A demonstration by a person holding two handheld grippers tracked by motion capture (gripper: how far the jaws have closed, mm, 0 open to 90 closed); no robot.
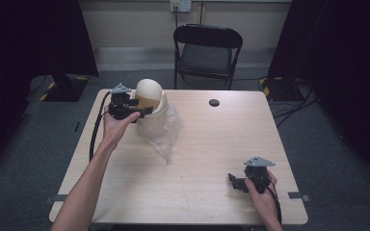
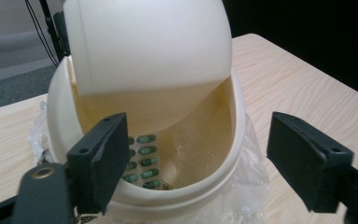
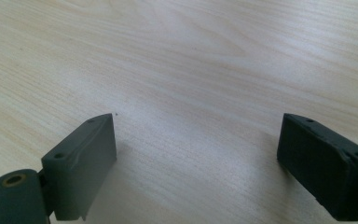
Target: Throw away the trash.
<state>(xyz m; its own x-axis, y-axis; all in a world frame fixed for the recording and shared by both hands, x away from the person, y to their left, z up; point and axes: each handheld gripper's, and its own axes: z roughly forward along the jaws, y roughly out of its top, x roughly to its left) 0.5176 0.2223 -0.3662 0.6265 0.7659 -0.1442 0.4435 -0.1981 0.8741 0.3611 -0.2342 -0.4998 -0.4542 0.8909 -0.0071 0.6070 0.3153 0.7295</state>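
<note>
Seen from above, 2 forearms come in from the near edge of a pale wooden surface. Nearest, at the right, the right tool is held low over bare wood, well apart from everything else; in the right gripper view its 2 black jaws are spread wide with nothing between them.

Farther in, at the left, a small cream-coloured bin is stood on the surface, lined with a clear plastic bag whose loose edge spills out around its base. The domed swing lid is tipped back, so the mouth is open. The left tool is held up against the bin's rim.

In the left gripper view, the left tool's jaws are apart and empty, one at each side of the bin's opening, with the rim just below them. Inside the bin, a blister pack of green capsules is seen lying at the bottom, partly hidden by the left jaw.

The pack is judged to be already dropped in, so the main part of the work appears done. What seems left is drawing the left tool back and letting the lid swing shut.

Beyond the surface, a black folding chair is placed against the far wall.
</note>
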